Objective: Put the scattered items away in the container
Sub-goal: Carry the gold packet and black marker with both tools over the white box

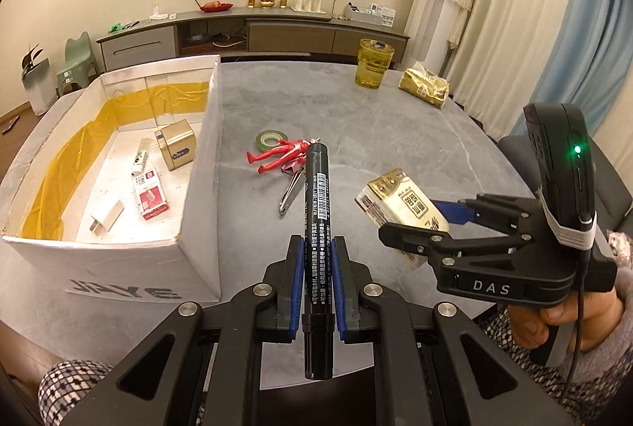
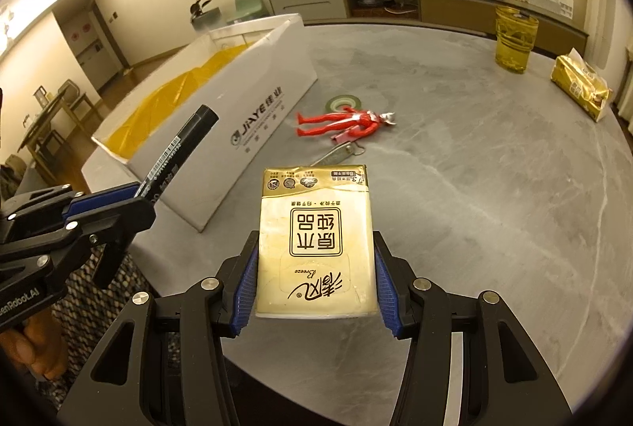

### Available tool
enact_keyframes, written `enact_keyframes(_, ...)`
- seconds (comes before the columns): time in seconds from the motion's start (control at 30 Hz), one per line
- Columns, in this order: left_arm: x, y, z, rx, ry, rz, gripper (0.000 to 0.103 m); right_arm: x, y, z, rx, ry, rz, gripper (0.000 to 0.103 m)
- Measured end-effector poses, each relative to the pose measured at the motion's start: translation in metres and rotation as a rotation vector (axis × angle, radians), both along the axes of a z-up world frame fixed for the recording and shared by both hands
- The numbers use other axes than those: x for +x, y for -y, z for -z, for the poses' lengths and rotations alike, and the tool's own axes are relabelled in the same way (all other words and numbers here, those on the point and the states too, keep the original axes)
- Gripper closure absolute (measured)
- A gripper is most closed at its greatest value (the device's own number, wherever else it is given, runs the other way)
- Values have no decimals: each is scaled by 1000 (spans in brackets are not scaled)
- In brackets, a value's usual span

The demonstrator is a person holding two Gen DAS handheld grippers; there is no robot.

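Both grippers loaded: left gripper (image 1: 318, 263) marker (image 1: 316, 212), right gripper (image 2: 314, 279) tissue pack (image 2: 314, 244).

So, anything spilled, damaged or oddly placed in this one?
Nothing spilled or broken. The left tongs grip the black marker and the right tongs the tissue pack; the red figure lies unpacked outside the box.

Black marker (image 1: 317, 228) and gold tissue pack (image 2: 315, 244) held aloft beside white box (image 1: 198, 156).

Black two-finger grippers (image 1: 318, 281) (image 2: 312, 277) with blue ribbed pads (image 2: 246, 287), silver screws, white "DAS" lettering; checked sleeves (image 1: 71, 386).
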State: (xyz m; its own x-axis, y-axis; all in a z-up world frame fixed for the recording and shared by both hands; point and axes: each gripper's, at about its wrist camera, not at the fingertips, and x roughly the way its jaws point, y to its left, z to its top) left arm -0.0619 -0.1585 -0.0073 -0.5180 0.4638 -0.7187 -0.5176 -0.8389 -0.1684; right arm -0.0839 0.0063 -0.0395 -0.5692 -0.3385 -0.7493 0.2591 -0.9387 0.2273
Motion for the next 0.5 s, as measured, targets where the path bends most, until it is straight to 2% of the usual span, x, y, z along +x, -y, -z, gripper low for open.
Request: enact_keyframes(0.5, 6, 31, -19, 67, -15, -23, 89, 21, 23, -35, -89, -53, -10, 49)
